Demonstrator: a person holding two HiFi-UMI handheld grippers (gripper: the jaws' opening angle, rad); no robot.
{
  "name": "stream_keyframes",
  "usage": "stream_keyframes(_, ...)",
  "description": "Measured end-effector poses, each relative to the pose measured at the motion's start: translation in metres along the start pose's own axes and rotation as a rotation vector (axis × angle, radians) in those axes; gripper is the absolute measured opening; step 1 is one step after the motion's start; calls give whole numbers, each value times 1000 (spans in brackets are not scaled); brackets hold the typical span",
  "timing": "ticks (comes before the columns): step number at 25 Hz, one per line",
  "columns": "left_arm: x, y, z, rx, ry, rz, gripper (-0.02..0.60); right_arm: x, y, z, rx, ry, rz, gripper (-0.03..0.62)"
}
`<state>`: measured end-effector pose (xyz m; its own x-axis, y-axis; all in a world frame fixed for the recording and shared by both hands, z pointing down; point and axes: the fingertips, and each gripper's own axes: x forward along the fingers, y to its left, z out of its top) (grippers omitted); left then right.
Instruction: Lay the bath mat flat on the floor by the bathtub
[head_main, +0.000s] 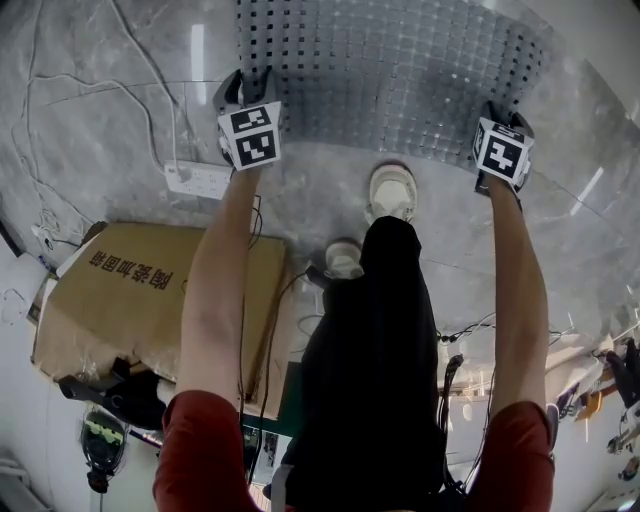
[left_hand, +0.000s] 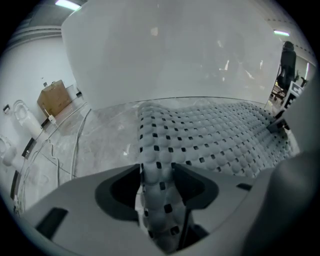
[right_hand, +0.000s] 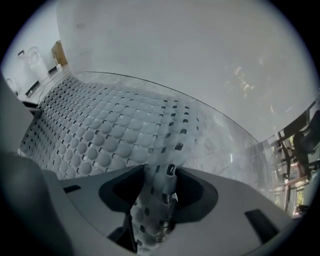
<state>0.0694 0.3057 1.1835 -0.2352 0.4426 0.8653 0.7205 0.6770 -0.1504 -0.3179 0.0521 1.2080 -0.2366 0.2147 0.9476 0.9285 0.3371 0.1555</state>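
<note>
Head view: bath mat (head_main: 390, 70) lies spread on the grey floor (head_main: 100, 110). Gripper views show its far edge against the white bathtub (left_hand: 175, 50). Left tool (head_main: 246, 88) sits at the near left corner, right tool (head_main: 500, 118) at the near right. Jaws of both tools are spread, with a lifted mat corner loose between each pair.

Pale grey bath mat (head_main: 390, 70) patterned with square holes, on grey marbled floor (head_main: 90, 150).

Cardboard box (head_main: 128, 305), upside-down print, perhaps 陶瓷加固箱
</note>
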Motion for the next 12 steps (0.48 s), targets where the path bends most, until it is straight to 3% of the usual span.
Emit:
stream_keyframes(3,4,0,-2,17,12,-4,210,3,-8,-5,51,15,-12,211)
stream_keyframes(12,-5,4,-1,11,36,18,240,-17,-11,7,-31,-63,-58,291)
